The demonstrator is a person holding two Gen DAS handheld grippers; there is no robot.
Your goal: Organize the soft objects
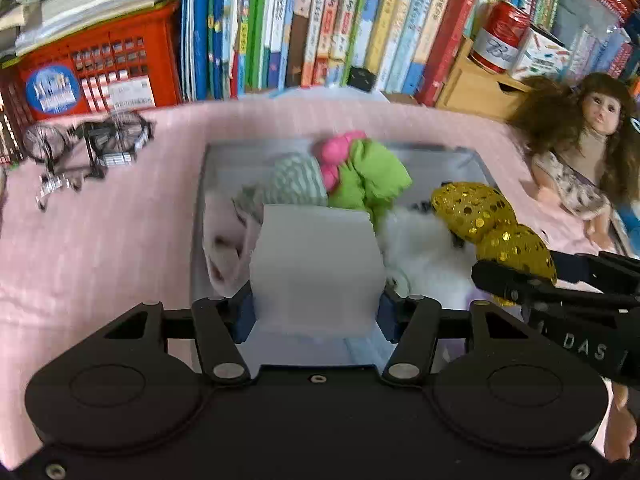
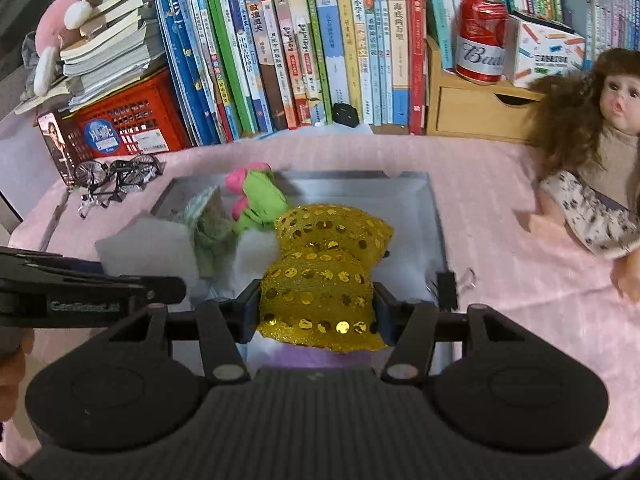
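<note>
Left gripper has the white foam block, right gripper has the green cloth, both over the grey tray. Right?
Not quite. The right gripper is clamped on the gold sequin cushion, as the right wrist view shows; the green cloth lies in the grey tray. The rest holds: left gripper, white foam block.

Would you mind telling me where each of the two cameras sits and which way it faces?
Left wrist: on the left gripper, looking down over the white foam block it holds into the grey tray; the right gripper enters at right.
Right wrist: on the right gripper, looking over its gold sequin cushion; the left gripper enters at left.
Shared: tray, green cloth, doll, books.
</note>
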